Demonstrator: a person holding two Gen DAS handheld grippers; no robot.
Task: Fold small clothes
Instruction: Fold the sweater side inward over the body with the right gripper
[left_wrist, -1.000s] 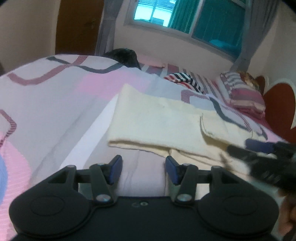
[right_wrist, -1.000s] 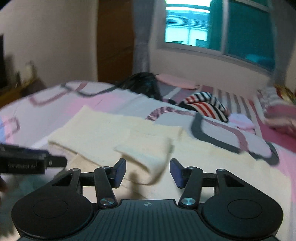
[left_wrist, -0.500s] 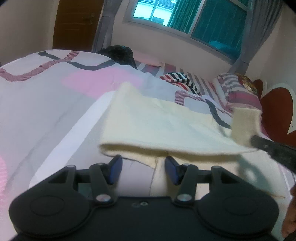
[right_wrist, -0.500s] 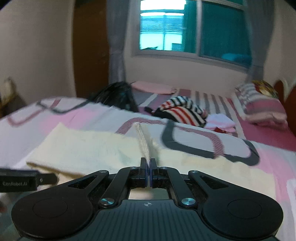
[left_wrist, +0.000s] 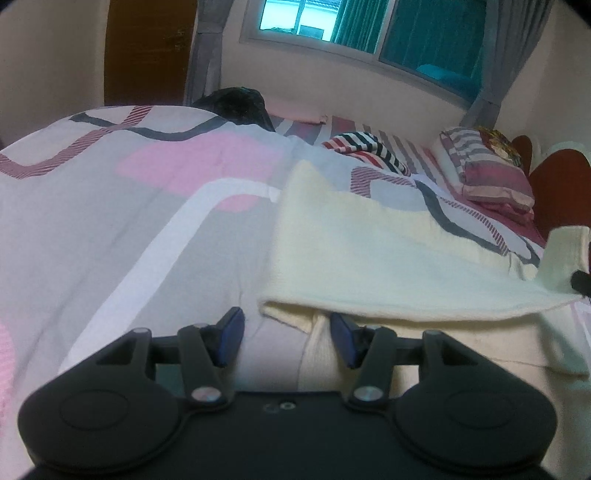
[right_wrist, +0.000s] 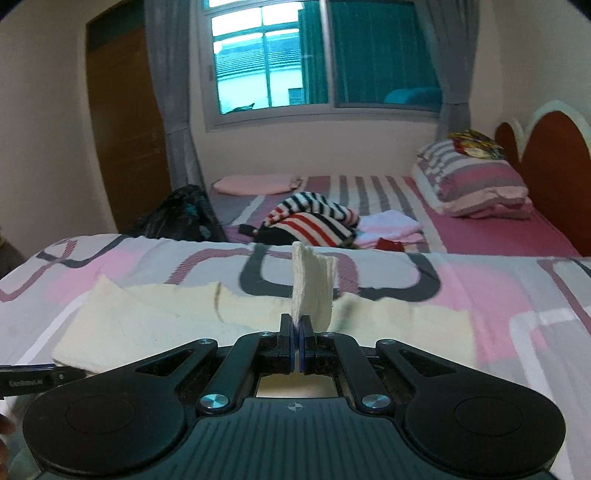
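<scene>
A cream garment (left_wrist: 369, 254) lies spread on the patterned bedspread (left_wrist: 110, 206); it also shows in the right wrist view (right_wrist: 155, 325). My right gripper (right_wrist: 296, 332) is shut on a cream sleeve end (right_wrist: 312, 291) and holds it lifted and upright above the garment. The same lifted piece shows at the right edge of the left wrist view (left_wrist: 565, 258). My left gripper (left_wrist: 286, 332) is open and empty, low over the garment's near folded edge, which lies just ahead of its fingers.
A striped red, white and black garment (right_wrist: 314, 221) and folded white clothes (right_wrist: 391, 225) lie farther back. A striped pillow (right_wrist: 469, 181) sits by the red headboard (right_wrist: 550, 151). A dark bag (right_wrist: 177, 218) stands at the bed's far left.
My right gripper closed on the sleeve end and lifted it up and to the right. My left gripper shifted left along the garment's near edge and stayed open.
</scene>
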